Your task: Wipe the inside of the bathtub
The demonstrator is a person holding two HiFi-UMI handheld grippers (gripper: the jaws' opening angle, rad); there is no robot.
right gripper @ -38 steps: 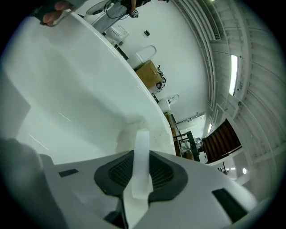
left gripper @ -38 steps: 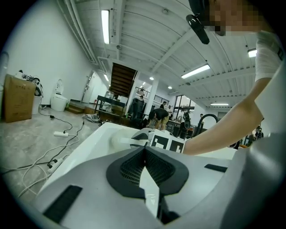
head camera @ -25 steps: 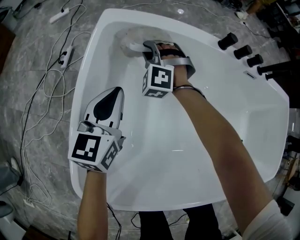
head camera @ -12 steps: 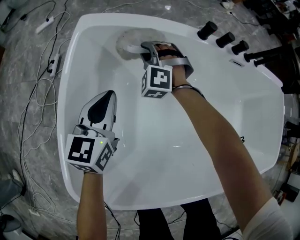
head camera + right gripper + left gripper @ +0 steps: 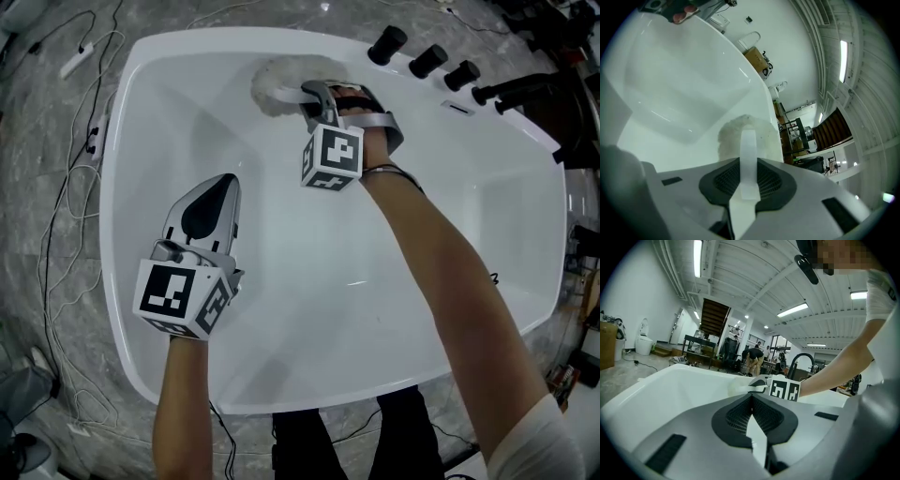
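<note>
From the head view, the white bathtub (image 5: pixel 281 401) holds a fluffy white scrubber (image 5: pixel 274 79) against its far inner wall, pinched by the right gripper (image 5: pixel 312 94); black knobs (image 5: pixel 427 60) line the far rim and cables (image 5: pixel 66 216) trail on the floor. In the left gripper view, the left gripper (image 5: pixel 751 400) hangs over the tub with jaws pressed together on nothing. In the right gripper view, the jaws clamp the scrubber's flat white handle (image 5: pixel 749 154), its pale pad lying on the tub's glossy wall.

white cables (image 5: pixel 67 202) on grey floor (image 5: pixel 28 112) | power strip (image 5: pixel 75 61) | three black knobs (image 5: pixel 427 59) | toilet (image 5: pixel 644 339) by wall
</note>
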